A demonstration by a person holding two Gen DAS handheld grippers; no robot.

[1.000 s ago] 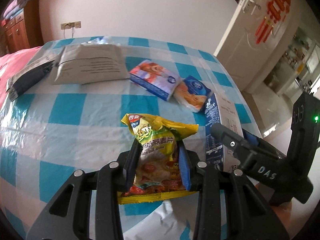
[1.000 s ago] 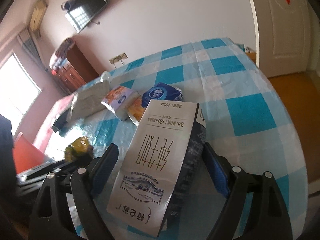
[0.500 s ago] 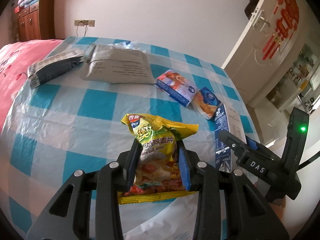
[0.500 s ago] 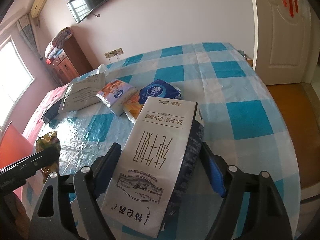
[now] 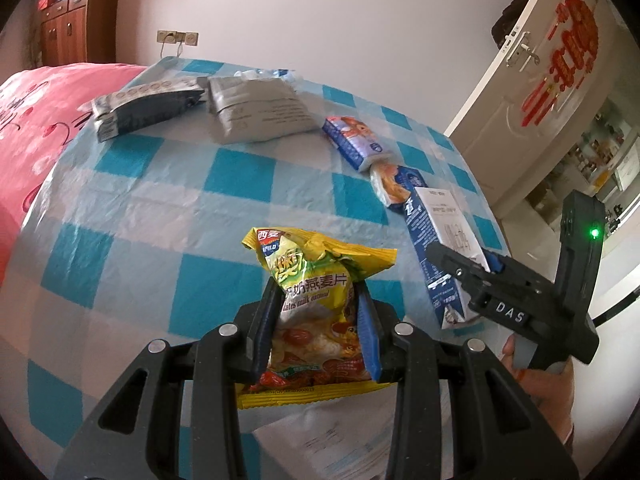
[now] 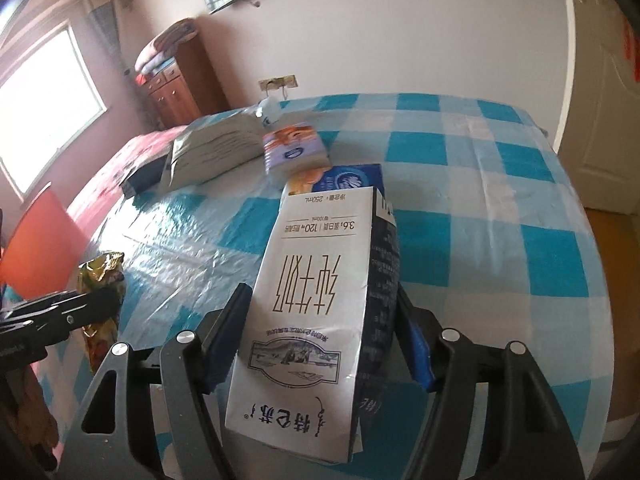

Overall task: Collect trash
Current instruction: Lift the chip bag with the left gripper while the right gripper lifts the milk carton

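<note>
We find the left gripper clenched on a yellow snack bag, its pads pressing both sides; the bag is held above the near edge of the checked table. White papers lie just under the bag at that edge.

To the right of the bag, the right gripper has a milk carton between its jaws, which have just been closing. The left pad sits against the carton's white face and the right pad against its dark side, so we record the carton as grasped, tilted with its far end toward the table's middle.

Just beyond the carton lies a blue tissue pack, touching a second tissue pack farther on.

Toward the table's far edge rests a grey envelope, with a dark flat packet beside it on the left. Crumpled plastic shows behind the envelope.
</note>
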